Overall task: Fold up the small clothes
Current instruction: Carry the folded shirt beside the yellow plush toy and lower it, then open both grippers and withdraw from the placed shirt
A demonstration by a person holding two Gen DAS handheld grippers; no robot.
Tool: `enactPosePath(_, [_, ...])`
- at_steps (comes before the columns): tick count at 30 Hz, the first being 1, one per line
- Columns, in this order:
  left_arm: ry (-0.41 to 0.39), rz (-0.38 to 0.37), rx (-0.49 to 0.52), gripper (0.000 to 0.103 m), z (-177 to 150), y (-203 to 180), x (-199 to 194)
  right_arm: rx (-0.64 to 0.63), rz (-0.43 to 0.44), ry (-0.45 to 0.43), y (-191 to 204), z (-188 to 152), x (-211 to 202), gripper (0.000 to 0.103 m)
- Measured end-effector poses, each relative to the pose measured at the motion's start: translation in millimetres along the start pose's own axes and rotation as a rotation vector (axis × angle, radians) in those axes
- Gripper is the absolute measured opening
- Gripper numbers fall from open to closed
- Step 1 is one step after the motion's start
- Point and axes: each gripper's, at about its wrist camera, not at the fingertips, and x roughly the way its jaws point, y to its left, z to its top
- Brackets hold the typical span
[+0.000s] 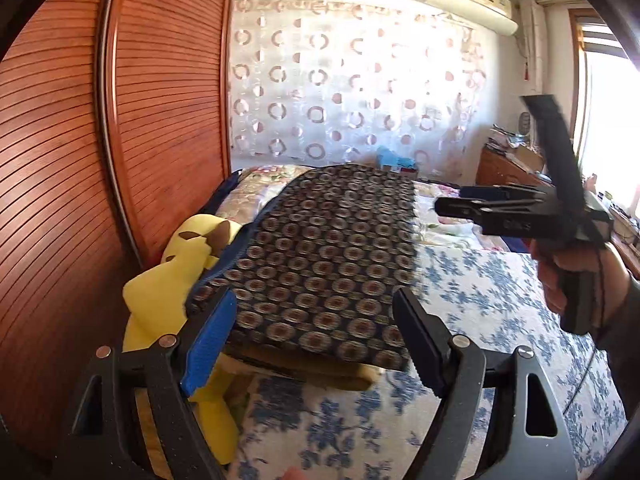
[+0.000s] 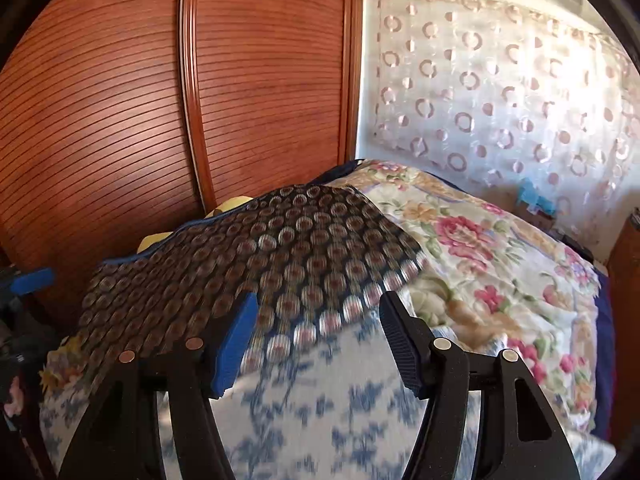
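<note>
A dark navy garment [image 1: 320, 248] printed with rows of round brown medallions lies spread flat over a raised heap on the bed. My left gripper [image 1: 316, 344] stands open just in front of its near edge, and nothing is between its blue pad [image 1: 208, 344] and the black one. In the left wrist view a hand holds my right gripper [image 1: 448, 200] in the air to the right of the garment, pointing left. In the right wrist view the right gripper [image 2: 320, 340] is open above the garment's [image 2: 260, 248] right edge and holds nothing.
Slatted wooden wardrobe doors [image 1: 120, 140] close off the left side. A yellow plush toy [image 1: 180, 264] lies under the garment's left edge. A floral quilt [image 2: 480, 248] is heaped behind it, on a blue-flowered sheet [image 1: 480, 300]. A wooden dresser [image 1: 504, 168] stands at the far right.
</note>
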Motion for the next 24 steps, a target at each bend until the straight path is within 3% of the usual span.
enactPosePath(6, [0.013, -0.050, 0.025, 0.081, -7, -32, -5, 0.076, -0.065, -0.036, 9, -46, -74, 0.070])
enactPosePath(15, [-0.010, -0.140, 0.074, 0.081, -5, -87, -15, 0.236, -0.337, -0.132, 19, -118, -202, 0.078])
enactPosePath(24, [-0.041, -0.189, 0.114, 0.081, 2, -125, -31, 0.297, -0.442, -0.179, 37, -142, -269, 0.078])
